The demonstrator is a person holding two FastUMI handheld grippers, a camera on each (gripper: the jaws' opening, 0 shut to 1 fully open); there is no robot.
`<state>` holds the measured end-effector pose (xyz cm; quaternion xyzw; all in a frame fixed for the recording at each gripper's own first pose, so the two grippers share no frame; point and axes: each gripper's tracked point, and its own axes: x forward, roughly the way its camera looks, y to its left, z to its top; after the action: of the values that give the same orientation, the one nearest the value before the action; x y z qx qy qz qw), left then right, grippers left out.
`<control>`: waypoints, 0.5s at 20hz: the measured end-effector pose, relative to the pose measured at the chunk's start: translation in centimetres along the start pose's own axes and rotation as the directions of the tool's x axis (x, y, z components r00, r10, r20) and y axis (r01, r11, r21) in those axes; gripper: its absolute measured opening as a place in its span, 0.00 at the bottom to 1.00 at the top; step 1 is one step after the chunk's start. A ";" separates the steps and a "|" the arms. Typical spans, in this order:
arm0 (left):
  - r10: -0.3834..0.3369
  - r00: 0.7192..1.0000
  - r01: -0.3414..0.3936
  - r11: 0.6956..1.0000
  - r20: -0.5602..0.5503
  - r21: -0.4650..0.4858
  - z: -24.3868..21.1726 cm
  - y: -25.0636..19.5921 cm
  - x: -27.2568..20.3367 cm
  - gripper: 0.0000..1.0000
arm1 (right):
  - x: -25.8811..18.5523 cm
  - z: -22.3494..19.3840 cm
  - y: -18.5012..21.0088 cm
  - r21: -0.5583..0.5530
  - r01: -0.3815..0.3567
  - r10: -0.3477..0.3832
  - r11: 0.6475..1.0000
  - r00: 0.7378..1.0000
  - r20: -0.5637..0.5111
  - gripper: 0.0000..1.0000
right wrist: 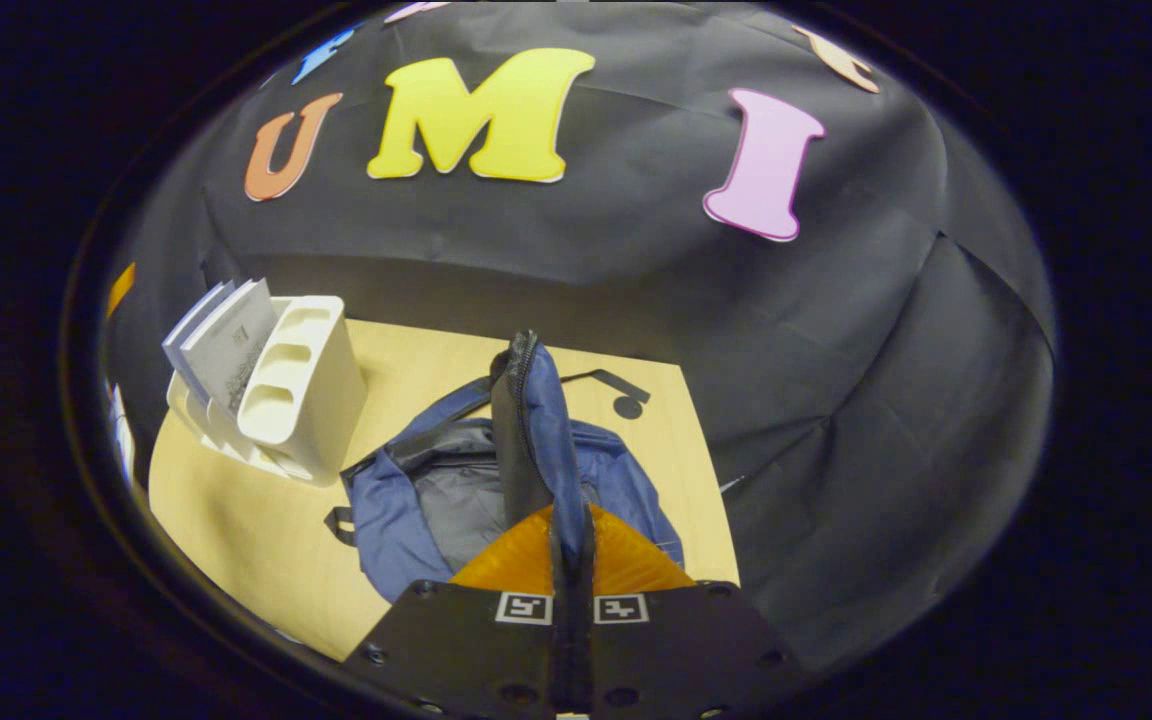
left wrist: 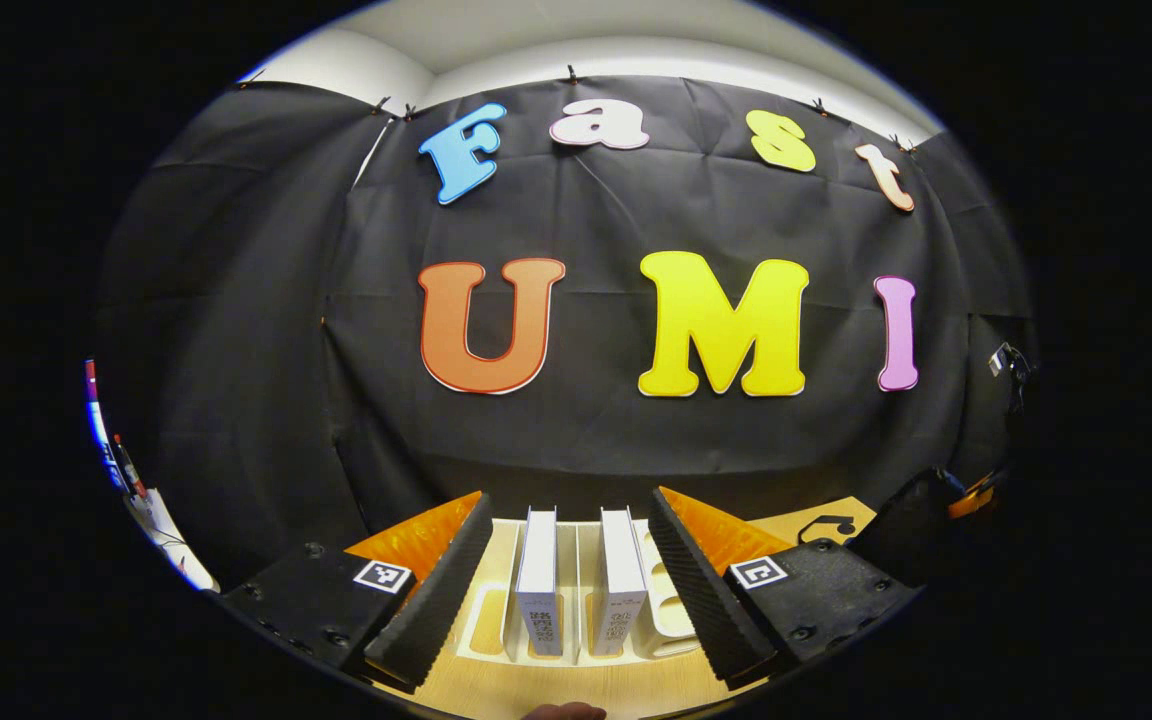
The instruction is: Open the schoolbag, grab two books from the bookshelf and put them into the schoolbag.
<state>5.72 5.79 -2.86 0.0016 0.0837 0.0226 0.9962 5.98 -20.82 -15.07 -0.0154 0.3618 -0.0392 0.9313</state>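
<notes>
The pale wooden surface [right wrist: 266, 520] spreads across the lower left of the right gripper view. On it, in the lower middle of that frame, lies the blue schoolbag [right wrist: 406, 510], its mouth open and its grey lining showing. The right hand-held gripper [right wrist: 568, 545], at the bottom centre, is closed, both fingers pinching the raised zipper edge of the schoolbag, which stands up between them. The white bookshelf [right wrist: 301, 385] sits at the left of that frame, just beside the schoolbag, with two books [right wrist: 221, 345] leaning in it.

In the left gripper view, the left hand-held gripper [left wrist: 569, 565] at the bottom centre is wide open and holds nothing; the books stand upright in the bookshelf, seen between its fingers [left wrist: 441, 590].
</notes>
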 end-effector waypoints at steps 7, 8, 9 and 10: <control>-0.092 0.969 0.089 0.996 -0.228 -0.025 -2.8 -3.7 2.9 1.00 | 2.7 1.2 -5.4 0.073 -0.047 0.049 0.996 0.998 -0.027 0.00; -0.114 0.959 0.112 0.993 -0.259 -0.023 -3.0 -4.5 3.6 0.99 | 3.2 1.0 -5.7 0.083 -0.056 0.058 0.995 0.998 -0.032 0.00; -0.130 0.947 0.129 0.991 -0.294 -0.020 -3.4 -5.2 4.1 0.99 | 3.1 0.8 -5.6 0.090 -0.064 0.068 0.994 0.997 -0.036 0.00; -0.142 0.928 0.144 0.989 -0.345 -0.019 -4.1 -5.8 4.5 0.99 | 3.2 0.7 -6.0 0.098 -0.072 0.077 0.993 0.996 -0.044 0.00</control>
<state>9.76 0.25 -7.66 -0.0053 0.2572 -0.0506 0.9650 8.49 -27.04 -16.38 0.0441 0.3820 -0.0223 0.9228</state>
